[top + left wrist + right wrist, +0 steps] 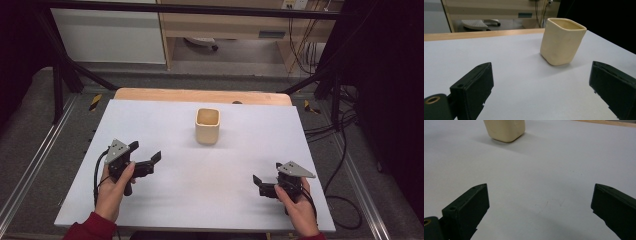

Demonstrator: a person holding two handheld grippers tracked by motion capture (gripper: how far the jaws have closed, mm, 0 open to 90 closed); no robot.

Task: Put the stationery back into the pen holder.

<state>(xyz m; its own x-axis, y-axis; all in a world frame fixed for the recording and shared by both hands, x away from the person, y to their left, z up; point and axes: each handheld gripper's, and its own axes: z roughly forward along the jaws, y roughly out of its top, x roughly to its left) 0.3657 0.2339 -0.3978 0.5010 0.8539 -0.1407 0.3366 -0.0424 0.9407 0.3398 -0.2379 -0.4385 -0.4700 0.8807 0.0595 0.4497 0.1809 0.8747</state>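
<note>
A cream, square-sided cup (207, 125) stands upright and empty at the middle back of the white table (200, 200). My left gripper (146, 151) is held at the left front, jaws open and pointed toward the cup, nothing between them. In the left gripper view the cup (561, 41) stands ahead and to the right of the open left gripper (541, 87). My right gripper (267, 173) is held at the right front, open and empty. In the right gripper view the cup's base (505, 128) sits far ahead at the upper left of the right gripper (540, 207).
A wooden strip (200, 95) borders the table's far edge. Black frame struts (65, 70) stand at the back left and back right. Cables (345, 150) trail over the floor to the right. A wooden cabinet (225, 25) stands behind the table.
</note>
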